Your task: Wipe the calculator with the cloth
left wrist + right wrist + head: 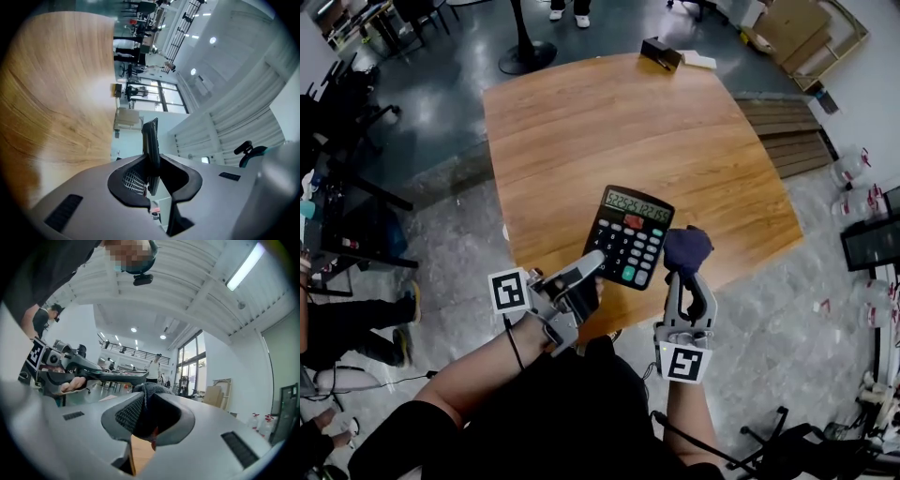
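You are at the wiping step. Your left gripper (pixel 584 277) is squeezed tight on the bottom left corner of the black desk calculator (pixel 632 234). In the left gripper view you see the calculator (pixel 151 150) from its thin edge, pinched between the two jaws. It is held up in the air, over the near edge of the round wooden table (pixel 609 122), with the keys facing up at you.

Your right gripper (pixel 685 270) is clamped on a dark blue cloth (pixel 686 246). The cloth is bunched up in a ball at the tips of the jaws. In the right gripper view the cloth (pixel 147 404) fills the gap between them. It sits right at the calculator's right edge. I cannot tell if it touches yet.

I think the next move is to slide the cloth across the keys and the screen. Hold the calculator firm, because only one corner is gripped and a hard push could tip it or make it slip. Rub softly.

The screen at the top shows a long row of numbers on green, but they are too small to read for sure. There is a red key under the screen and a green key near the bottom. I can read no brand name. Each gripper has a cube with a black and white square mark.
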Available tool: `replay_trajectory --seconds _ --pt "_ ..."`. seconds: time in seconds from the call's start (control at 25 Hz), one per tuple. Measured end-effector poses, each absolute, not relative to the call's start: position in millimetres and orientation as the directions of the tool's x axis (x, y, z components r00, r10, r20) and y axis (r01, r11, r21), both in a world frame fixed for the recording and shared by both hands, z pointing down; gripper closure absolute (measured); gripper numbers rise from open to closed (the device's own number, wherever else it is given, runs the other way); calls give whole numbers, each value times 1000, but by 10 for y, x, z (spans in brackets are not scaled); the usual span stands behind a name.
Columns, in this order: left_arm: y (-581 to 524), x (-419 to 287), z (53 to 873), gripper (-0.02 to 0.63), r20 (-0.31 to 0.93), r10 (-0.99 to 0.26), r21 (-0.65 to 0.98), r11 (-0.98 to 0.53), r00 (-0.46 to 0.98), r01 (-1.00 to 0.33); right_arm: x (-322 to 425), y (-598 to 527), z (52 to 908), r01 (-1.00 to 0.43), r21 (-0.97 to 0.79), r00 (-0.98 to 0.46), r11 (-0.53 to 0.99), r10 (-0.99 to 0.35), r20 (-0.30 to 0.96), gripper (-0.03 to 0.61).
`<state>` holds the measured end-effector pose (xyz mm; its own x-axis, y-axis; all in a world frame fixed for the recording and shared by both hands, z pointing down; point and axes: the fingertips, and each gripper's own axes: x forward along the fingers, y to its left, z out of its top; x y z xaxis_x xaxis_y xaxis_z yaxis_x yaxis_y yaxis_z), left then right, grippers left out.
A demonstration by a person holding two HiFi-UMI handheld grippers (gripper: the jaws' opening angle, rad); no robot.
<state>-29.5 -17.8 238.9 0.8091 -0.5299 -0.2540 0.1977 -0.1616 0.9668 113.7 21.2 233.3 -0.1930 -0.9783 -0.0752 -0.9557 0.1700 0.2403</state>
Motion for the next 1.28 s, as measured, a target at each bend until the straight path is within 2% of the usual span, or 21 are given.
replay_trajectory --seconds 0.16,0.48,0.68,1.0,1.28 --pt "-106 -116 2381 548 -255 -513 966 -159 819 201 1332 248 2312 -961 237 -169 143 -982 -90 518" --pt "-35 15 2356 548 -265 -469 964 -146 843 222 483 312 2361 -922 228 -338 313 -937 -83 518" --pt "-47 41 2377 548 -263 -473 965 -124 841 232 194 409 2640 -871 252 -422 423 -905 57 518" --pt "-94 27 2565 548 -227 -498 974 -129 837 188 352 504 2629 -863 288 -430 415 -903 15 518" --pt "-262 -41 2786 548 -201 -513 979 -124 835 159 750 450 2749 -901 260 -349 347 -936 39 518"
